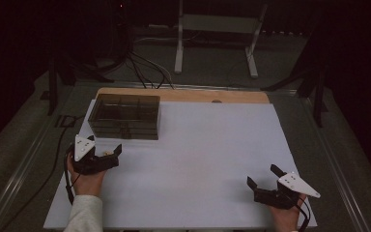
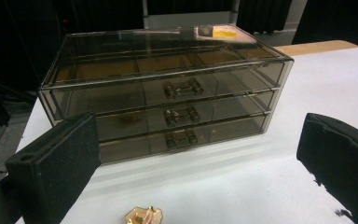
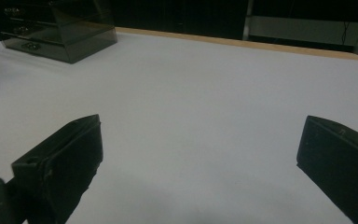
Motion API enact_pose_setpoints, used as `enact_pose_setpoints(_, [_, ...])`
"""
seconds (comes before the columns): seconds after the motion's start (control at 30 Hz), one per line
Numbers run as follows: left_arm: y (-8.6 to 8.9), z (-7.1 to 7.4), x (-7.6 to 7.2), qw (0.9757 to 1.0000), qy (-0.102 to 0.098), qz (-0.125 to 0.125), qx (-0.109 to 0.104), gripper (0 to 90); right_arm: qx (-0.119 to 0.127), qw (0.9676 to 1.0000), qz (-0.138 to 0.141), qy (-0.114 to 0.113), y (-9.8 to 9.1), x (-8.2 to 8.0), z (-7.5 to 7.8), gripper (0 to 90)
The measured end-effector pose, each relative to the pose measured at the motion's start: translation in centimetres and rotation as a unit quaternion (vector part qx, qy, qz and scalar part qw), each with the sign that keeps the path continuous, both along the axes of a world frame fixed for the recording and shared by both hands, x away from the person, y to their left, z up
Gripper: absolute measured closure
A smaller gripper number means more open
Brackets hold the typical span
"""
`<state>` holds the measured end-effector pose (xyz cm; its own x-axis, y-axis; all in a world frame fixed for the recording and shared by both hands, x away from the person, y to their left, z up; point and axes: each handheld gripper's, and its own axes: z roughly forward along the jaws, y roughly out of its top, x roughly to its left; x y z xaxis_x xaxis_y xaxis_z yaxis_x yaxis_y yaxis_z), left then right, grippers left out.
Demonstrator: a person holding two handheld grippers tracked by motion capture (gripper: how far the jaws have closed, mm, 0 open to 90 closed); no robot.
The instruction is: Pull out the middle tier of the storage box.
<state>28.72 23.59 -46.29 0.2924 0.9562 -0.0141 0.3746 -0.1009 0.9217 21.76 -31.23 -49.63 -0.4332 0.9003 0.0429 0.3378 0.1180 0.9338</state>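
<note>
No word, number or brand can be read anywhere. The smoked drawer box (image 2: 163,100) near the worktop's far left corner bears a small yellow and white label (image 2: 216,31) on its top at the back right corner, but its print is too blurred and too small to make out.

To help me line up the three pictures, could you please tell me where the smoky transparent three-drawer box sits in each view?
High view: the smoky transparent three-drawer plastic box stands at the far left of the white table top, beyond the left claw.
Left gripper view: upper centre, drawer fronts facing the camera.
Right gripper view: top left corner, partly cut off.
Shared landmark: the wooden strip along the table's far edge.
</note>
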Motion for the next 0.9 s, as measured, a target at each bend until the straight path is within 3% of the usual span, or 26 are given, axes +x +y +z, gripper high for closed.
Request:
enact_pose_setpoints(0.27, [-0.5, -0.2, 1.0, 1.0, 0.004, 0.009, 0.001, 0.5, 0.002, 1.0, -0.002, 0.0, -0.1, 0.0, 0.0, 0.6])
enact_pose_setpoints(0.9, [-1.3, -1.0, 2.6, 0.9994, 0.003, 0.031, -0.018, 0.6, 0.001, 1.0, -0.003, -0.001, -0.1, 0.0, 0.0, 0.6])
